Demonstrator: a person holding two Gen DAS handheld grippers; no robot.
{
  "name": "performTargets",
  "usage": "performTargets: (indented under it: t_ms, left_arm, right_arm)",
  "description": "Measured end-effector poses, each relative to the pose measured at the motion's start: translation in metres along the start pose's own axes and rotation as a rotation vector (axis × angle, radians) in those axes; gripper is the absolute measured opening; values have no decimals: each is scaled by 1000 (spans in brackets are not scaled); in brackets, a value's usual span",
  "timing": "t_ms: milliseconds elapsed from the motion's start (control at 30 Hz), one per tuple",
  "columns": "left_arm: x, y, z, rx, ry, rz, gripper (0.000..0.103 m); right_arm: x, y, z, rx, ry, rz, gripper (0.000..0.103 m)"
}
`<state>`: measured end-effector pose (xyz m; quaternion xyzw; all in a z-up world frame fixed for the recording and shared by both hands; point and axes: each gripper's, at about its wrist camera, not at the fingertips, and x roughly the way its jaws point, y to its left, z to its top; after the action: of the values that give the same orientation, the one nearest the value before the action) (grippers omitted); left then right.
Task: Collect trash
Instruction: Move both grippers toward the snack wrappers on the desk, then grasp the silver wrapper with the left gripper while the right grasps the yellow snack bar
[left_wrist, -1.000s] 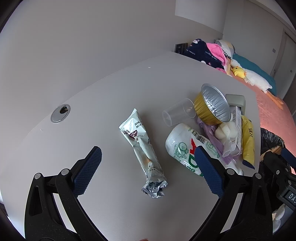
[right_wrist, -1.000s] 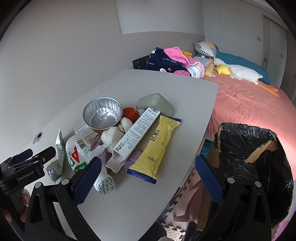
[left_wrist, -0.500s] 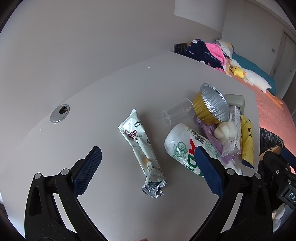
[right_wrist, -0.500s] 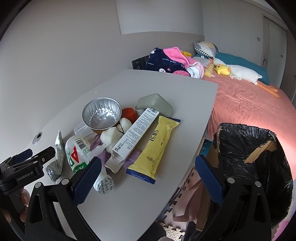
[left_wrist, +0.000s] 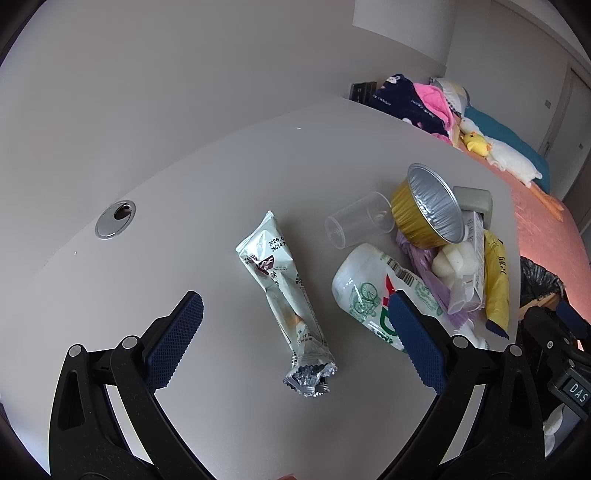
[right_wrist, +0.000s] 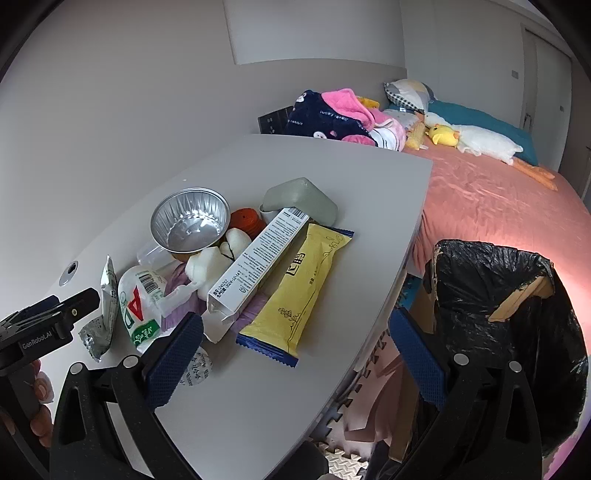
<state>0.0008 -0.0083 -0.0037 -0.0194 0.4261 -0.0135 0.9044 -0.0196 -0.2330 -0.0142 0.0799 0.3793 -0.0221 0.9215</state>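
Bedroom desk (right_wrist: 258, 398), trash piled near edge, bin (right_wrist: 517, 314) beside it. Both grippers wide, empty; left gripper (left_wrist: 291, 339) over silver wrapper (left_wrist: 284, 295). Pre-grasp step; next: drop lower, pinch wrapper.

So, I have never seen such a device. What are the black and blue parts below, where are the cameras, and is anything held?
They are hand-held tongs; a person holds one in each hand. Each has a camera looking along its fingers. The left tongs hang open above a silver wrapper. The right tongs are open near the table edge, beside a black-lined bin. On the table lie a foil cup, a white bottle, a yellow wrapper and a long box. Nothing is held.
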Motion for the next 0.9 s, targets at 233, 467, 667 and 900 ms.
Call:
performTargets:
  t_ms: [233,467,667,900]
  left_arm:
    - [23,12,6,-56,54,38,97]
    - [39,20,9,-76,78,107,96]
    - [52,22,10,-72,120,137,87]
    - [61,28,5,-79,151,158,79]
  right_arm:
    - [13,-11,-1,16,1,-25,100]
    - [37,-21,8,65,33,-31,88]
    - [56,-19,10,77,70,-31,76]
    - [70,-16,6,52,102,-67,49]
